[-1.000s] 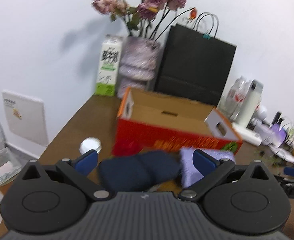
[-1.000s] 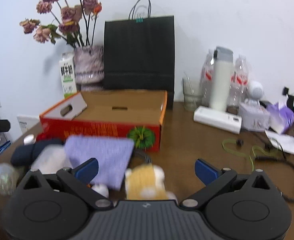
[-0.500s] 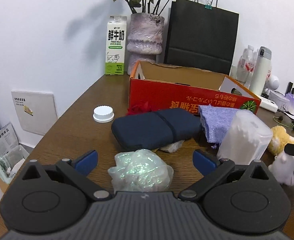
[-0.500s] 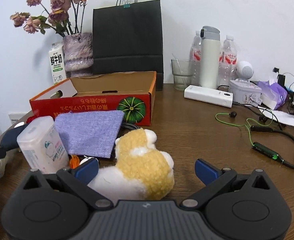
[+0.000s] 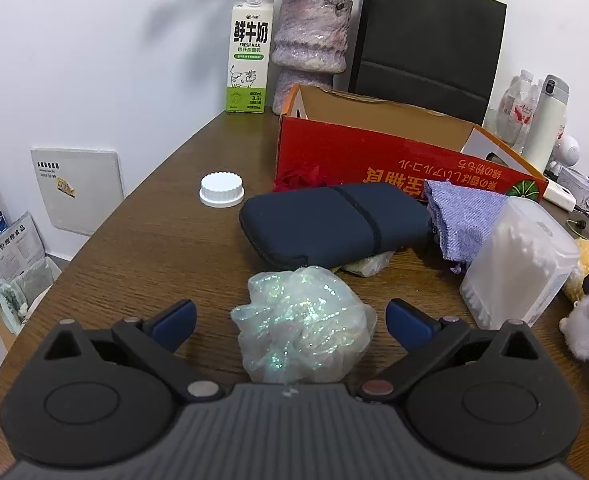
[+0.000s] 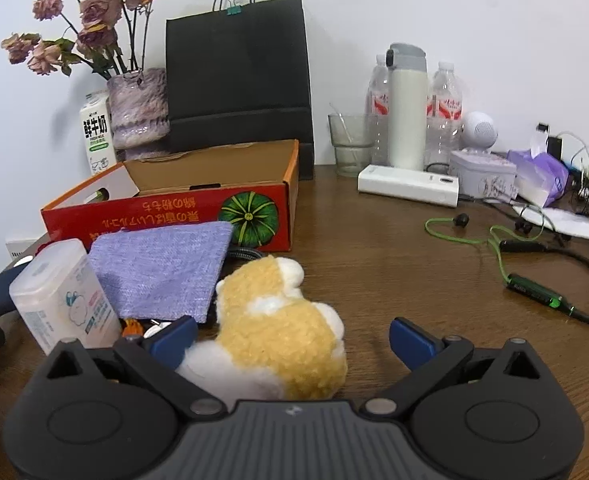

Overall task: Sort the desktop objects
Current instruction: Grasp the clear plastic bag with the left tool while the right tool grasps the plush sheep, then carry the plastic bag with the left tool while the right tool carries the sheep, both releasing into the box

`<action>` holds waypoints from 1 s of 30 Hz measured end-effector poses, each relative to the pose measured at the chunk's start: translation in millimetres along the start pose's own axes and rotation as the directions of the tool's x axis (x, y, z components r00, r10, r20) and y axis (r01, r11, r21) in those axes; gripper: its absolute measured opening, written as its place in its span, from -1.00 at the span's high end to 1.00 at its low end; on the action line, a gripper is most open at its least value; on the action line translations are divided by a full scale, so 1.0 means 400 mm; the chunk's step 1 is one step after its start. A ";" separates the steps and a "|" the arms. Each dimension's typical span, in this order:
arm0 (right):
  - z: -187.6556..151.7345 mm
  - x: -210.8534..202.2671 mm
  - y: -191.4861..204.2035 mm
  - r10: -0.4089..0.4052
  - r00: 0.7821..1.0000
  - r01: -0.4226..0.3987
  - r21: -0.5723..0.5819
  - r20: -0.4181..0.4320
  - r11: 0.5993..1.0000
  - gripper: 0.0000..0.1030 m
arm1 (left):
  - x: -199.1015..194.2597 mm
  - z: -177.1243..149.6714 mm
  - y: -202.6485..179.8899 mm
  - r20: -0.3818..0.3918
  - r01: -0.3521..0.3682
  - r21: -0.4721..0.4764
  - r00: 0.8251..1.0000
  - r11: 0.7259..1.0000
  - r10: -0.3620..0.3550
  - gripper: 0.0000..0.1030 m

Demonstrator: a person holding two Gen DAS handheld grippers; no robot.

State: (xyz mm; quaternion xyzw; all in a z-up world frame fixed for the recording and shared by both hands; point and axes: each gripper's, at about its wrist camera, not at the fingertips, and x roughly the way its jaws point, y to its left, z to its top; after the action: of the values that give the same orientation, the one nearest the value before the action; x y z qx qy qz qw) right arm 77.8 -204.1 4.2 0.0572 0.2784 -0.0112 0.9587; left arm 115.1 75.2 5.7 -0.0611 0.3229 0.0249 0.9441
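Handling notes for the two items now between your jaws.

Left hand-held gripper [image 5: 290, 318]: the jaws stand wide apart, gripping nothing. The iridescent mesh ball [image 5: 302, 340] lies on the counter [image 5: 142, 248] between the two blue fingertips, touching neither. Judge it as very light, soft and springy; it will likely compress a good deal before the pads bite. Take hold across its full middle, not by a loose outer fold, which could pull out or slip.

Right hand-held gripper [image 6: 292, 340]: the jaws are likewise spread and hold nothing. The yellow-and-white plush toy [image 6: 278, 332] lies on the counter between the fingertips, close against the left one; whether it touches cannot be told. Treat it as light, soft and unbreakable. Close on the thick body, not on the small head or limbs.

Surroundings to respect:
- The red cardboard box [image 6: 174, 216] stands open behind both items and is the probable destination; that is a judgement from the task only.
- The translucent cotton-swab container [image 5: 518, 268] stands upright just beside the plush toy and may tip if brushed.
- The purple cloth pouch [image 6: 162, 268] leans against the box front.
- The dark blue zip case [image 5: 334, 224] lies just beyond the mesh ball, with a white cap [image 5: 221, 189] further left.
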 end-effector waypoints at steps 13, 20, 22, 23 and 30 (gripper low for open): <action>-0.006 -0.012 0.005 0.057 0.998 -0.057 -0.011 0.002 0.998 -0.18 | -0.023 0.000 -0.007 0.036 0.066 0.018 0.997 0.998 -0.067 0.13; -0.006 -0.022 0.007 0.051 0.998 -0.050 -0.016 0.030 0.999 -0.06 | -0.035 0.002 -0.011 0.065 0.095 0.020 0.993 0.995 -0.096 0.12; -0.004 -0.029 0.005 0.048 0.998 -0.047 -0.009 0.044 0.999 -0.03 | -0.035 0.002 -0.012 0.064 0.100 0.019 0.993 0.995 -0.101 0.11; -0.004 -0.033 0.004 0.049 0.997 -0.049 -0.005 0.051 0.999 -0.02 | -0.034 0.002 -0.013 0.064 0.101 0.019 0.993 0.995 -0.102 0.11; 0.002 -0.052 -0.005 0.054 0.994 -0.056 0.015 0.093 0.998 -0.01 | -0.032 0.001 -0.015 0.064 0.105 0.016 0.992 0.994 -0.106 0.11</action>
State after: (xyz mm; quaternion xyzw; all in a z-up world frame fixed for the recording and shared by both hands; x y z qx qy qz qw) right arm 60.6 -206.3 15.9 0.0725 0.2318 0.0102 0.9700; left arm 105.6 69.2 14.4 -0.0713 0.2886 -0.0252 0.9544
